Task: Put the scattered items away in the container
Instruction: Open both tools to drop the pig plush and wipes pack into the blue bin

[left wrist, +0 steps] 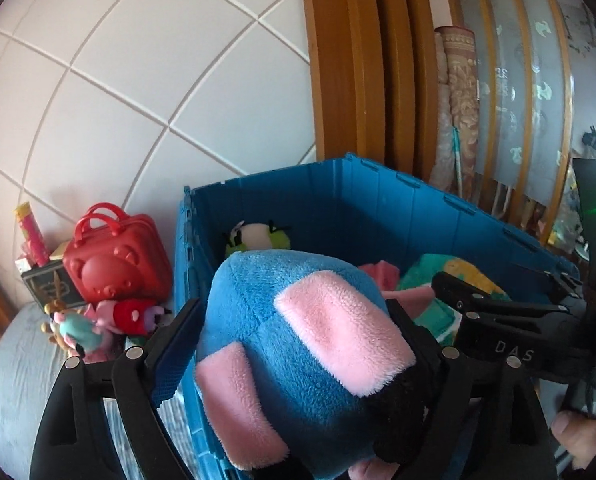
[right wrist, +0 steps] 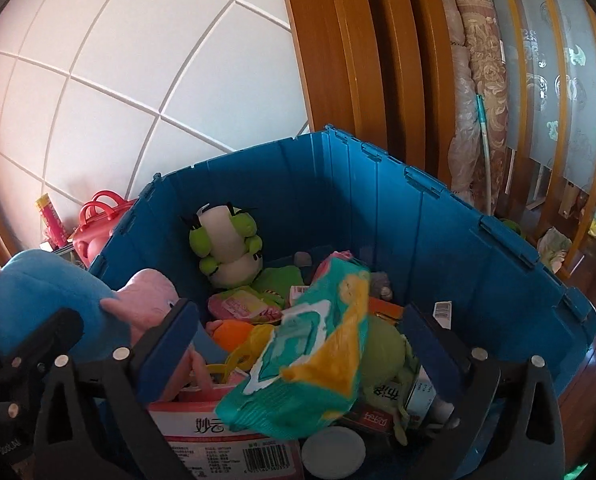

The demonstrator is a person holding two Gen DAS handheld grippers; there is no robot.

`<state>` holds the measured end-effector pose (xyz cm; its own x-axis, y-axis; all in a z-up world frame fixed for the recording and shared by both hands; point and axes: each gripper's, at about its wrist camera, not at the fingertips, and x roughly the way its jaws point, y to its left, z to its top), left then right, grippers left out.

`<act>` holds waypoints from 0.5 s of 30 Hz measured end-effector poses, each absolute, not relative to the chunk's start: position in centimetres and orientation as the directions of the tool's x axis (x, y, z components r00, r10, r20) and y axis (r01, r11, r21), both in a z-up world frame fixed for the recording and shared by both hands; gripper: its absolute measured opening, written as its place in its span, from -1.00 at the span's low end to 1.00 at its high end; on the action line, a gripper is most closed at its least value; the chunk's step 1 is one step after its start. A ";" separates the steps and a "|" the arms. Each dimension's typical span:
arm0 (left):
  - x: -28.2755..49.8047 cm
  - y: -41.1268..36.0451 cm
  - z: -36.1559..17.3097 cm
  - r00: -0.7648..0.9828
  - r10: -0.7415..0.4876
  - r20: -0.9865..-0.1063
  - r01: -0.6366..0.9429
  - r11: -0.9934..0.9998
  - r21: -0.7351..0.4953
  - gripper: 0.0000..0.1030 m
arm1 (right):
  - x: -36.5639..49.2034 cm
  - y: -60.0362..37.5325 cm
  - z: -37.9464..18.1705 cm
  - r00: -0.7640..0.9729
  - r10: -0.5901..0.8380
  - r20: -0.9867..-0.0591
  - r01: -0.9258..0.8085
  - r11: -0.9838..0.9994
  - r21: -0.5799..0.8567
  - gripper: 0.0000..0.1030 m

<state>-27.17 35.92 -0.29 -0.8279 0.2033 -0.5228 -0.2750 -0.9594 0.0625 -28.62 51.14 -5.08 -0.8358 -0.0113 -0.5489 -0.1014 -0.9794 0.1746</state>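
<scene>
A blue and pink plush (left wrist: 298,340) sits between the fingers of my left gripper (left wrist: 292,320), over the near corner of the blue crate (left wrist: 358,208). The left pad (left wrist: 174,352) stands clear of the plush with a gap showing; the right finger is mostly hidden behind it. My right gripper (right wrist: 300,312) is open wide above the crate (right wrist: 378,200), and a teal, yellow and white packet (right wrist: 314,352) hangs blurred between its pads, touching neither. The plush (right wrist: 38,292) shows at the left of the right wrist view.
The crate holds a green and white plush (right wrist: 226,240), boxes and other toys. A red bear case (left wrist: 118,264) and small plush toys (left wrist: 130,314) lie left of it on a grey cushion (left wrist: 18,380). Behind it stand a wooden door frame (left wrist: 358,60) and a rolled carpet (left wrist: 458,100).
</scene>
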 end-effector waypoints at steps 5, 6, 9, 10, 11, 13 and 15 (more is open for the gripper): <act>-27.6 34.9 -0.6 -0.813 0.226 -0.537 -0.265 -0.964 -0.006 0.96 | -28.7 51.8 -5.1 -0.841 -0.017 -0.541 -0.112 -0.972 0.206 1.00; -27.7 34.8 -0.8 -0.807 0.230 -0.544 -0.262 -0.965 -0.019 0.97 | -28.7 51.9 -5.1 -0.841 -0.018 -0.540 -0.113 -0.971 0.208 1.00; -28.0 34.7 -0.9 -0.798 0.230 -0.557 -0.253 -0.967 -0.037 0.97 | -28.9 51.7 -5.0 -0.837 -0.015 -0.546 -0.110 -0.975 0.196 1.00; -28.0 34.7 -1.0 -0.800 0.226 -0.556 -0.248 -0.968 -0.037 0.97 | -28.9 51.6 -5.0 -0.837 -0.012 -0.548 -0.111 -0.975 0.191 1.00; -28.0 34.6 -1.0 -0.802 0.221 -0.554 -0.244 -0.969 -0.033 0.97 | -28.9 51.6 -5.0 -0.837 -0.010 -0.547 -0.112 -0.976 0.189 1.00; -27.5 34.5 -0.9 -0.821 0.205 -0.533 -0.235 -0.972 -0.012 0.97 | -28.7 51.7 -5.0 -0.843 -0.019 -0.537 -0.106 -0.974 0.201 1.00; -26.7 34.5 -0.9 -0.841 0.187 -0.507 -0.224 -0.974 0.014 0.97 | -28.7 52.1 -5.0 -0.847 -0.031 -0.530 -0.104 -0.969 0.223 1.00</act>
